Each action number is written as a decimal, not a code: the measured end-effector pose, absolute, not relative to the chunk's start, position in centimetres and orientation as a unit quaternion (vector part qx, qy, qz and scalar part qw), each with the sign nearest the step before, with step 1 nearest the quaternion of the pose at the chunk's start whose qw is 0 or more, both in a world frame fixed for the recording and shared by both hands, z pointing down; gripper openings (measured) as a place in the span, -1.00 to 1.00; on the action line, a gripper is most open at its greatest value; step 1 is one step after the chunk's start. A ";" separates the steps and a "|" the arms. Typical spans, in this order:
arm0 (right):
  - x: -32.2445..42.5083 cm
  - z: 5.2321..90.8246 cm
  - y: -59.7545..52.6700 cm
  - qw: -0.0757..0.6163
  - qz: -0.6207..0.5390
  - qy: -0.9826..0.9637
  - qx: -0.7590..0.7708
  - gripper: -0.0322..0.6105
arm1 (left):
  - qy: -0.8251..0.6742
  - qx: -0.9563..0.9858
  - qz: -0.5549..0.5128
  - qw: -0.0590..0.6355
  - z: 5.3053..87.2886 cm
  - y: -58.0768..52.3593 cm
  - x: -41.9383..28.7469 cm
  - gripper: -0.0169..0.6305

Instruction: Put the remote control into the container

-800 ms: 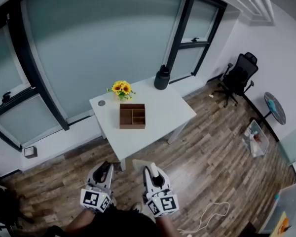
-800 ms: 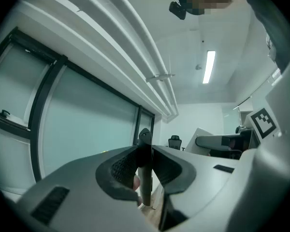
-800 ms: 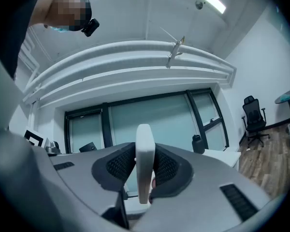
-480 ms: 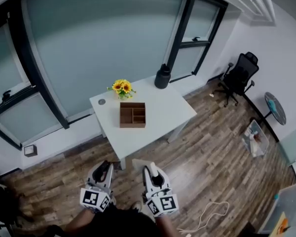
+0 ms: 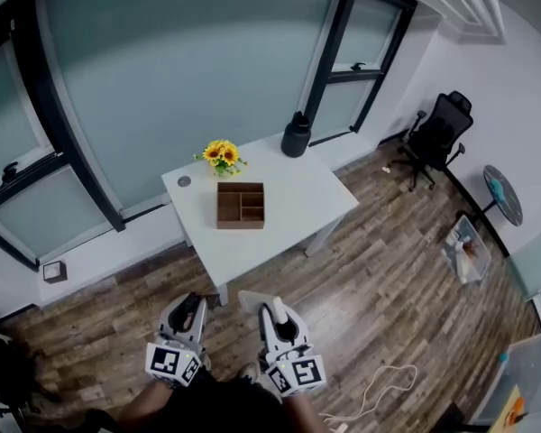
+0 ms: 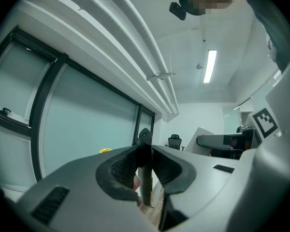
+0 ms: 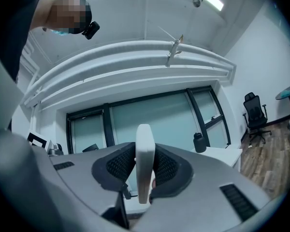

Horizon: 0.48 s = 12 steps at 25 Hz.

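A brown wooden container [image 5: 240, 205] with several compartments lies on the white table [image 5: 293, 201], well ahead of both grippers. Low in the head view my left gripper [image 5: 191, 307] and right gripper [image 5: 272, 312] are held side by side over the wood floor, short of the table. In the left gripper view the left gripper [image 6: 145, 170] is shut on a thin dark remote control [image 6: 144, 178] standing on edge between the pads. The right gripper [image 7: 144, 170] is shut on a white remote control [image 7: 144, 163], whose end shows in the head view as the white remote control [image 5: 252, 299].
On the table stand a bunch of sunflowers [image 5: 221, 156] at the back left and a black jug [image 5: 296, 138] at the back corner. A black office chair [image 5: 437, 138] is at the right. A white cable [image 5: 388, 391] lies on the floor.
The table and container sit slightly higher and further left in the head view. Both grippers keep their places and their grips.
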State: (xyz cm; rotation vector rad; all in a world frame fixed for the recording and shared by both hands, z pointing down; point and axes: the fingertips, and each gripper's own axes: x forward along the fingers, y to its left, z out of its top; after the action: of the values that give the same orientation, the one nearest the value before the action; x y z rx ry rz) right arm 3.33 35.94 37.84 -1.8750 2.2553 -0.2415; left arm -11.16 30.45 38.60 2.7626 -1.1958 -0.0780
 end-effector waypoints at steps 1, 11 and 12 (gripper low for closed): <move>3.3 37.9 36.0 0.100 -0.082 0.763 -0.634 -0.61 | -0.396 0.916 -0.025 0.066 38.7 30.5 -11.1 -0.68; 5.1 38.0 36.7 0.099 -0.082 0.769 -0.626 -0.61 | -0.411 0.909 -0.022 0.069 39.2 31.0 -9.6 -0.68; 5.4 38.0 36.7 0.098 -0.082 0.770 -0.625 -0.61 | -0.415 0.907 -0.022 0.069 39.2 31.1 -9.4 -0.68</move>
State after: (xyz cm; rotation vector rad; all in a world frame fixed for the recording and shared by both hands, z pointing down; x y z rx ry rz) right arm 5.37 36.74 38.01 -1.8498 2.2789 -0.2416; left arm -9.37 31.05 39.21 2.7314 -1.2482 -0.0653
